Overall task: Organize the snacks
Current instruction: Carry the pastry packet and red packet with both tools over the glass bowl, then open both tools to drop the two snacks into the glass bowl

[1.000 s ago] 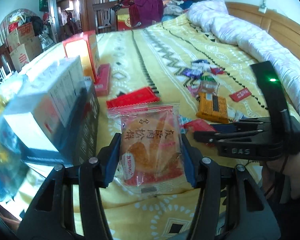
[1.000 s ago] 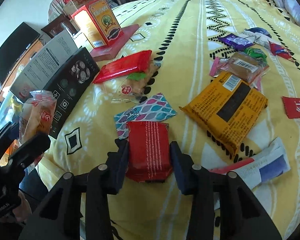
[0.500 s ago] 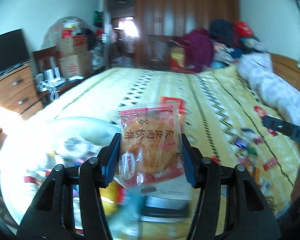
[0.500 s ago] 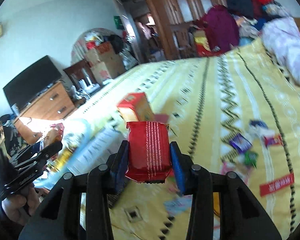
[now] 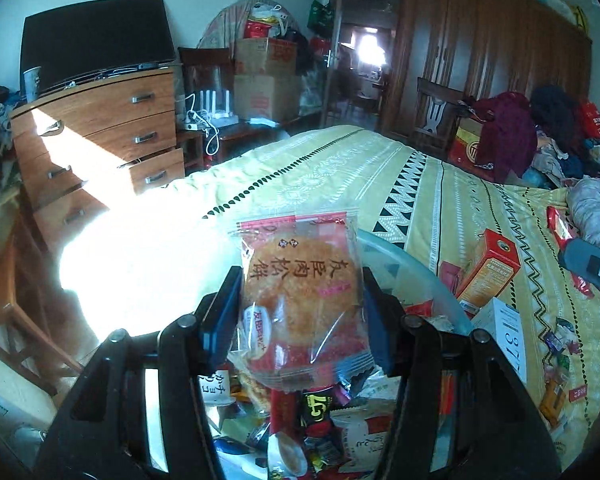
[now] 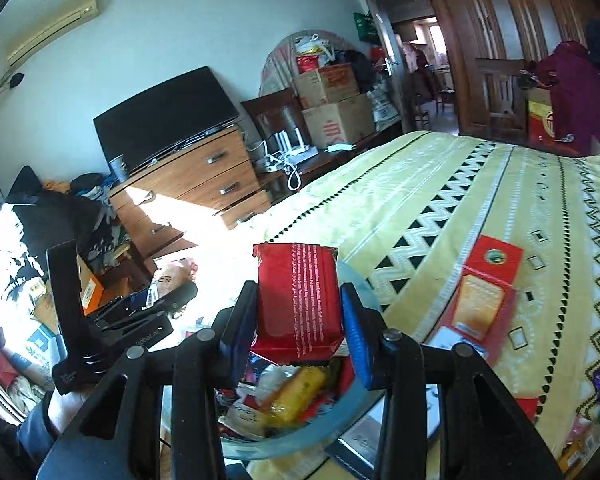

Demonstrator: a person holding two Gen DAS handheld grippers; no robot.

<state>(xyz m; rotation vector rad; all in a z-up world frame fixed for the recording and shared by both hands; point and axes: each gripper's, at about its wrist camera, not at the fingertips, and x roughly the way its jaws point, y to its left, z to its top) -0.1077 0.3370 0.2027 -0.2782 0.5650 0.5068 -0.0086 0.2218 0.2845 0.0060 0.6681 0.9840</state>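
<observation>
Left claw [image 5: 300, 312] grips a light, crinkly, fragile meat-floss cake packet [image 5: 300, 304] by its side edges, right claw [image 6: 298, 328] pinches a stiffer red snack pack [image 6: 296, 300] likewise, both w/ slick film, held over the snack-filled bowl [image 6: 360, 280] at the bed's edge.

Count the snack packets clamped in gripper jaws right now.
2: a clear-wrapped pastry packet in the left gripper, and a red packet in the right gripper, both above the snack-filled bowl.
</observation>
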